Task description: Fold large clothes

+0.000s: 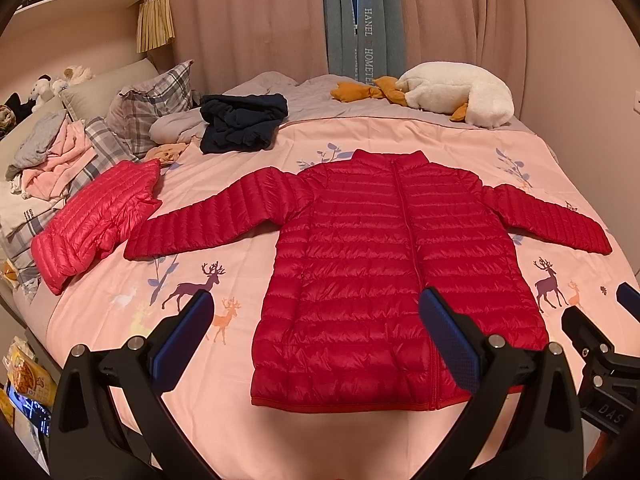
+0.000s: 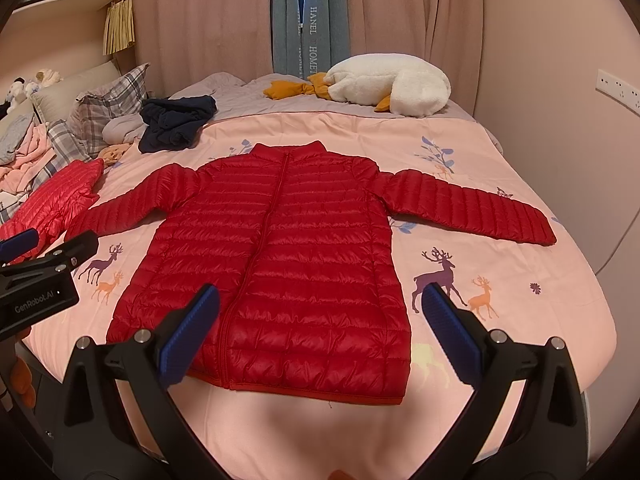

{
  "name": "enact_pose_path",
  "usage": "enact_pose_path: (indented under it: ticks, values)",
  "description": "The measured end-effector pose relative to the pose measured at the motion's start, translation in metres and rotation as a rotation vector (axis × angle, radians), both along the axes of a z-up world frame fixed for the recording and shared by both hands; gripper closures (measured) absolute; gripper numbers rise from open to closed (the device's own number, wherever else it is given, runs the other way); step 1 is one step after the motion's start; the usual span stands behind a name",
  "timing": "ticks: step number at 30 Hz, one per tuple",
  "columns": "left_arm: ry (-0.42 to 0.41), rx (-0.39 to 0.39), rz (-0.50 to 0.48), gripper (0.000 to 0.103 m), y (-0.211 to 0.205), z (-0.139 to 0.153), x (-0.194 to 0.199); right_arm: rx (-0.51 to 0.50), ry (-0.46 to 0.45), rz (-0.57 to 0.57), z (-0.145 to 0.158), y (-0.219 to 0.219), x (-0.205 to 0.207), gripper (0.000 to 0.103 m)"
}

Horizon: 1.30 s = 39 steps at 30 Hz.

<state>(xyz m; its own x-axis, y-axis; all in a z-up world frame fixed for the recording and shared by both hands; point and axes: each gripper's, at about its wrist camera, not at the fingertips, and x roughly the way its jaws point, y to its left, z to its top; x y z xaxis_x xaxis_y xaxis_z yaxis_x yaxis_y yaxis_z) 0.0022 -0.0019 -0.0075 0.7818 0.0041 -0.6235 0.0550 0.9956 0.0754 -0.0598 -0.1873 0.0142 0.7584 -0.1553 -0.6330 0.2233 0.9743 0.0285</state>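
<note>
The jaws of the left gripper are spread wide apart with nothing held between them, and they are poised above the near edge of the bed, over the hem of the red puffer jacket. The jaws of the right gripper are likewise held wide apart and empty, above the same hem but toward the jacket's other lower corner; neither gripper is seen touching the fabric. The jacket is laid flat and zipped on the pink deer-print bedspread, with its hem at the near edge of the bed, its collar pointed toward the far edge, and both sleeves stretched outward toward the two side edges. A second, lighter red puffer garment is seen folded near the left edge of the bed, just beyond the tip of one sleeve. Further back, a crumpled dark navy garment is found beside plaid pillows at the far left corner. A white plush goose is lain along the far edge, in front of the pink curtains.
</note>
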Motion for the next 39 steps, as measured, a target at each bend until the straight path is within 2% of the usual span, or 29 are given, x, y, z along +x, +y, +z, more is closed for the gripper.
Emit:
enact_pose_path:
  ticks: [11, 15, 21, 24, 26, 27, 29, 32, 34, 36, 39]
  values:
    - [-0.021, 0.004, -0.008, 0.001, -0.004, 0.008, -0.005, 0.002, 0.001, 0.005, -0.001, 0.005, -0.001, 0.002]
    - [0.003, -0.006, -0.007, 0.001, -0.004, 0.008, -0.003, 0.004, 0.001, 0.004, 0.001, 0.009, -0.004, 0.002]
    - [0.003, -0.015, -0.015, 0.001, -0.004, 0.008, -0.002, 0.024, -0.007, 0.013, -0.002, -0.004, 0.003, 0.002]
    - [0.061, -0.143, -0.039, 0.001, 0.010, 0.001, 0.014, 0.172, -0.033, 0.041, -0.007, -0.018, 0.008, 0.002]
    - [0.096, -0.246, 0.014, 0.001, 0.035, -0.011, 0.032, 0.248, -0.057, 0.050, -0.013, -0.028, 0.010, 0.002]
    - [0.101, -0.253, 0.043, 0.001, 0.046, -0.018, 0.040, 0.270, -0.067, 0.059, -0.017, -0.035, 0.013, 0.002]
    - [0.117, -0.332, 0.105, 0.001, 0.076, -0.034, 0.059, 0.328, -0.109, 0.106, -0.023, -0.040, 0.019, 0.002]
    - [0.168, -0.509, 0.184, 0.001, 0.120, -0.063, 0.087, 0.430, -0.132, 0.158, -0.034, -0.044, 0.031, 0.002]
    - [0.177, -0.575, 0.241, 0.001, 0.148, -0.081, 0.104, 0.502, -0.146, 0.174, -0.043, -0.049, 0.041, 0.002]
    - [0.173, -0.612, 0.310, 0.001, 0.173, -0.095, 0.117, 0.536, -0.181, 0.176, -0.051, -0.050, 0.048, 0.002]
    - [0.150, -0.691, 0.383, 0.001, 0.218, -0.113, 0.146, 0.515, -0.190, 0.205, -0.055, -0.042, 0.059, 0.002]
